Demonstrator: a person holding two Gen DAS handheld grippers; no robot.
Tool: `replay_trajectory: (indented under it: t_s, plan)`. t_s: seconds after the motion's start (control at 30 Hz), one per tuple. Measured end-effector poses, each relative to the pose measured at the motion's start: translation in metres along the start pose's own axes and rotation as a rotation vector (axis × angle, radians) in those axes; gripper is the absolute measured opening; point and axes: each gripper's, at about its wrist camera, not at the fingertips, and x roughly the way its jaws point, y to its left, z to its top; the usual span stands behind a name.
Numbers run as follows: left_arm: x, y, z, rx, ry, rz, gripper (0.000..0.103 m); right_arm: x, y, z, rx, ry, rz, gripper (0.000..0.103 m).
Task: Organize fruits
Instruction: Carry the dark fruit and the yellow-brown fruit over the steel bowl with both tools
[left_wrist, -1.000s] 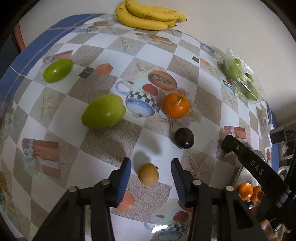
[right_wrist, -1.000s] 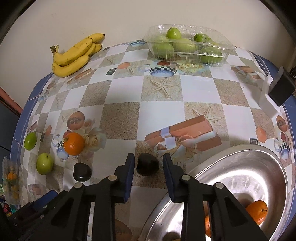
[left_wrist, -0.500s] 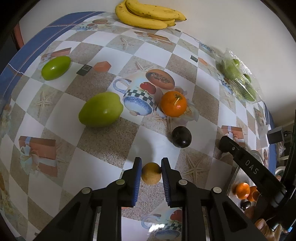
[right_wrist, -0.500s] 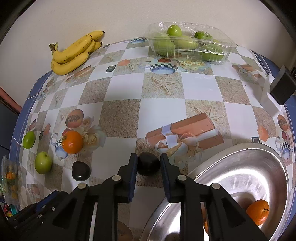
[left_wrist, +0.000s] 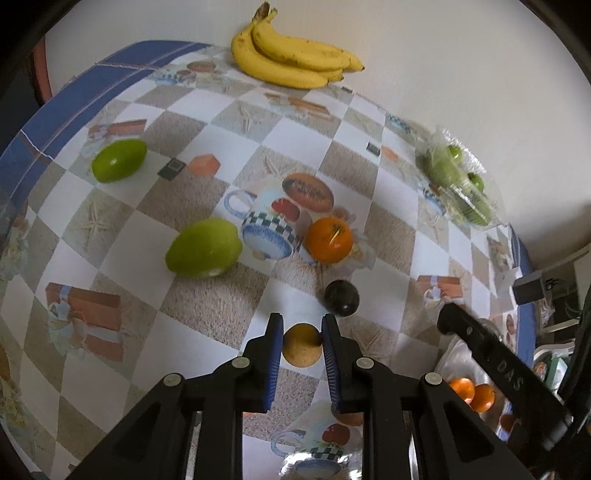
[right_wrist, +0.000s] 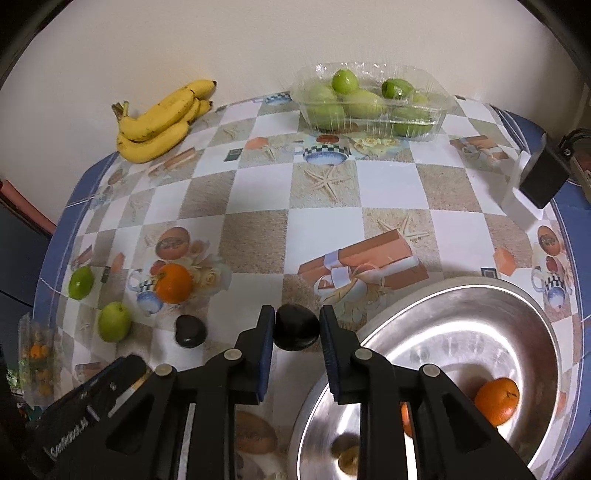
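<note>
Yellow fruit (left_wrist: 301, 345) clamped in left gripper (left_wrist: 302, 341) jaws, mid-worktop (right_wrist: 258, 199). Dark plum (right_wrist: 296, 327) clamped in right gripper (right_wrist: 297, 328) jaws beside steel bowl (right_wrist: 517, 306) at near right corner. Second plum (left_wrist: 341, 297), orange (left_wrist: 329, 240) loose nearby.

"DAS" in grey letters on black gripper body (left_wrist: 506, 369), left wrist view. Print on other gripper body (right_wrist: 70, 439) unreadable.

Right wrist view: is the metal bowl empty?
No, the metal bowl already holds an orange and at least one other fruit.
</note>
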Motion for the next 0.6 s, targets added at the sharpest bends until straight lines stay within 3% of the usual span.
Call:
replay_trajectory:
  t_s: [0.37, 0.6]
  plan:
    - [-0.028, -0.018, 0.001, 0.033, -0.087, -0.04, 0.023, -0.055, 0.003, -0.022, 0.018, -0.035, -0.013, 0.026]
    - [-0.042, -0.042, -0.011, 0.103, -0.118, -0.052, 0.023, -0.074, -0.015, -0.043, 0.057, -0.046, -0.025, 0.026]
